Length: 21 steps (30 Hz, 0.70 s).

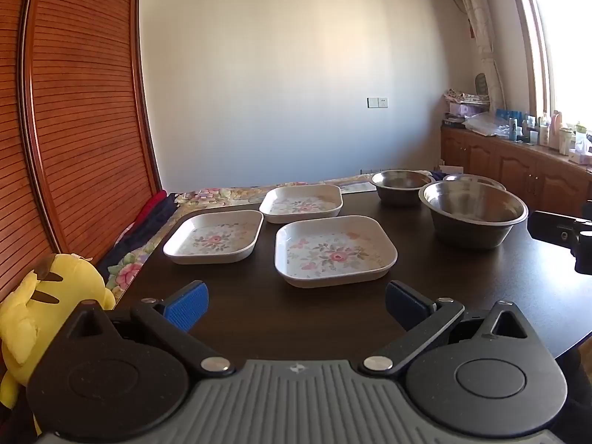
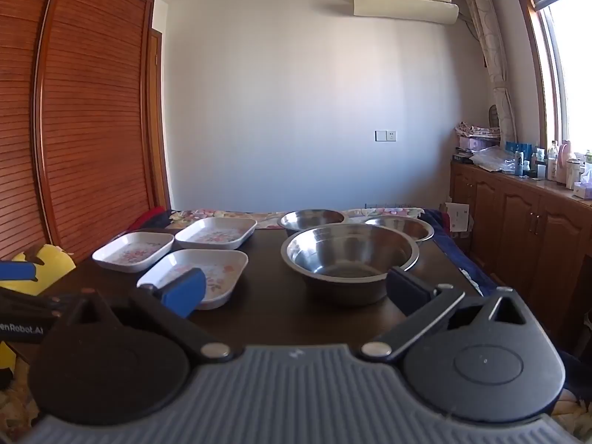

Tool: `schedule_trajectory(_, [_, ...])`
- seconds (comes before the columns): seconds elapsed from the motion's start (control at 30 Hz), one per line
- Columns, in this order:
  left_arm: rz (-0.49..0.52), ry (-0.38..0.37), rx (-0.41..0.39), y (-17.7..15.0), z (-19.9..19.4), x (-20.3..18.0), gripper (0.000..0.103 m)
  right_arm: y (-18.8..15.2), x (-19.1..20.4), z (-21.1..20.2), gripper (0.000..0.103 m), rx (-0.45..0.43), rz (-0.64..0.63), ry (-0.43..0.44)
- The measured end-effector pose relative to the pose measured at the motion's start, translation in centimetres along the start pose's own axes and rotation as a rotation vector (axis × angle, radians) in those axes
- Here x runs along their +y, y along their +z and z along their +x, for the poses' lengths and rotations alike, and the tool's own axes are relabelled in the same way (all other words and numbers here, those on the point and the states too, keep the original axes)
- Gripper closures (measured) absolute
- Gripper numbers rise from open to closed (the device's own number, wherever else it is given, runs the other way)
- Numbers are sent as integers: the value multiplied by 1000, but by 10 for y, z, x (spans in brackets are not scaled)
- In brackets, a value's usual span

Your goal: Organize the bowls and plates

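The dark wood-grain surface (image 1: 333,318) carried everything, with bare room along its near edge in front of both grippers. On its right half stood three round stainless steel bowls: the largest bowl (image 2: 349,259) nearest, a second bowl (image 2: 312,220) behind it to the left, a third bowl (image 2: 401,227) behind to the right. On the left half lay three shallow square plates with rounded corners and pink floral print, close together but apart: the near plate (image 1: 335,249), the left plate (image 1: 214,236), the far plate (image 1: 301,203). The left gripper (image 1: 296,305) hovered over the near edge, its blue ribbed fingers (image 1: 187,307) spread wide, gripping nothing. The right gripper (image 2: 296,292) likewise had its fingers wide apart and empty, facing the largest bowl.
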State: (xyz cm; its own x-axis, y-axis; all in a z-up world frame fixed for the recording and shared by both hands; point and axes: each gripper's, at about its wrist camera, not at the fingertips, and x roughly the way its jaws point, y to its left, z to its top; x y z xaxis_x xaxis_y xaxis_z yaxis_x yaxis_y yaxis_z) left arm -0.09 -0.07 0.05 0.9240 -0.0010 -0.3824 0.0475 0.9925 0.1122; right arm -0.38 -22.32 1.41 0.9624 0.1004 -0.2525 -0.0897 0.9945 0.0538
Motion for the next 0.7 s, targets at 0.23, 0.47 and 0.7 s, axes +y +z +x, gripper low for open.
schedule_trajectory(0.23, [0, 3, 5, 1, 1, 2, 0, -2, 0, 1, 0, -5, -3, -5])
schedule_trajectory(0.47, [-1, 3, 4, 1, -1, 3, 0, -1, -3, 0, 0, -4, -6, -12])
schedule_trajectory(0.7, [1, 7, 2, 1, -1, 3, 0, -4, -2, 0, 0, -4, -10, -16])
